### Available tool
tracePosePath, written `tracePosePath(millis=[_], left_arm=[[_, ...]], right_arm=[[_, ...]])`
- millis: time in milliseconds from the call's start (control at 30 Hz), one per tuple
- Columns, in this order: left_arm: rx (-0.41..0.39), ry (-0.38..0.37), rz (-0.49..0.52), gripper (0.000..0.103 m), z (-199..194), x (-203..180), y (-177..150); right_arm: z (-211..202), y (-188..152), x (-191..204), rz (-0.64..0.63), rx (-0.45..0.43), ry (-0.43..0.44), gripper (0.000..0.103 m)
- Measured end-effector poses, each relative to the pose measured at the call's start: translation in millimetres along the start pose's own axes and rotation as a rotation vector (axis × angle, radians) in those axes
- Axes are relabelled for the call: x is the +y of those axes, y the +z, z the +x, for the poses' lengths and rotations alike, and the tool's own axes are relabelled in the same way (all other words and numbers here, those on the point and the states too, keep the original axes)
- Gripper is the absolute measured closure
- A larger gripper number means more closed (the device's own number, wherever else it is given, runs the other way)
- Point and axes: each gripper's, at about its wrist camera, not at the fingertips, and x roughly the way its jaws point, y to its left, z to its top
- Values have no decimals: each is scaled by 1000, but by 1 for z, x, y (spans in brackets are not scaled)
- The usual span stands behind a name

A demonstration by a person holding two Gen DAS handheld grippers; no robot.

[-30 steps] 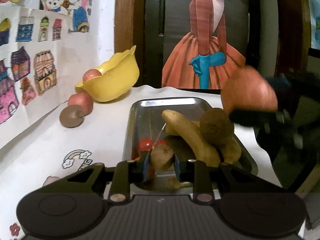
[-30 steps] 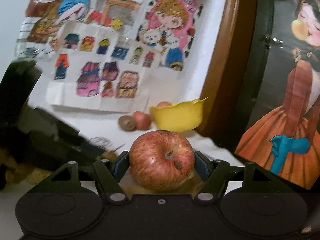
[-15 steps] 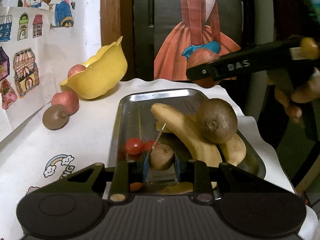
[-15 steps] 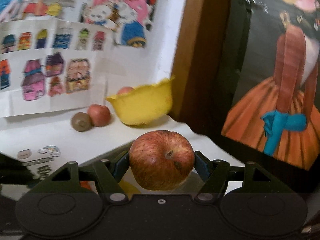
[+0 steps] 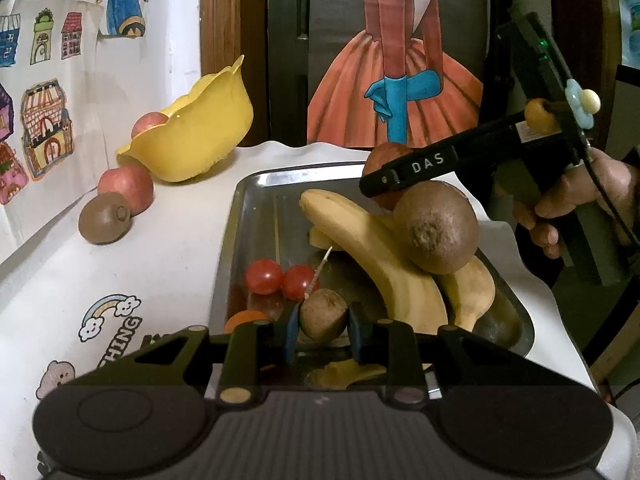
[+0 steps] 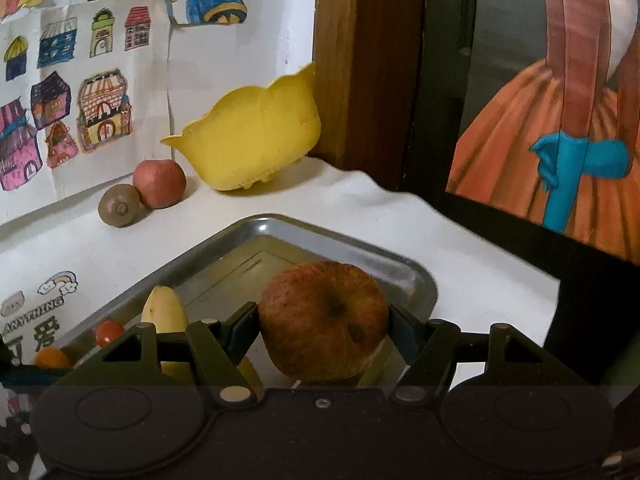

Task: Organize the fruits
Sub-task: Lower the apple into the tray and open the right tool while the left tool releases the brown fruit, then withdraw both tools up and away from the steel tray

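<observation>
Gripping a small kiwi (image 5: pixel 323 313) over the near end of the metal tray (image 5: pixel 256 184), the left hand-held gripper (image 5: pixel 322 328) had its jaws closed narrowly on the fruit, while the right hand-held gripper (image 6: pixel 324 330) clamped a red apple (image 6: pixel 323 320) wide between its fingers above the tray's far corner. A slip seemed possible, since the apple was round and broad. A large kiwi (image 5: pixel 436 226) perched on the bananas (image 5: pixel 372 252) might have rolled if bumped. Cherry tomatoes (image 5: pixel 276 276) lay just beside the small kiwi. On the surface (image 5: pixel 168 240), a yellow bowl (image 6: pixel 252 136), another apple (image 6: pixel 159 183) and kiwi (image 6: pixel 119 210) stood well apart.
</observation>
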Motion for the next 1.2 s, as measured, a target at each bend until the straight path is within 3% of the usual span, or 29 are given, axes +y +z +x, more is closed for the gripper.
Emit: tracePosePath(millis=[467,567,767,833,900,1200], left_arm=[[2,-3,-22,74,1,1,0],[4,-3,-29,71,-1,1,0],[-16,-21,-65,55,-16,2,2],[-40,-29,-63,40,-27,-1,3],[-74,-14,-68,18,-41,-4,2],[-160,16,-125,5,-97,-4,-4]], right_arm=[[8,1,1,27,31,27,31],[2,2,6,7,17,22,24],[-30,4,13,-17,-67,-27,13],[-46,4,16,-11,-101,-36,11],[-64,3,20,-6,-135,-38,7],[-156,-16,53,2,-244,-58,1]])
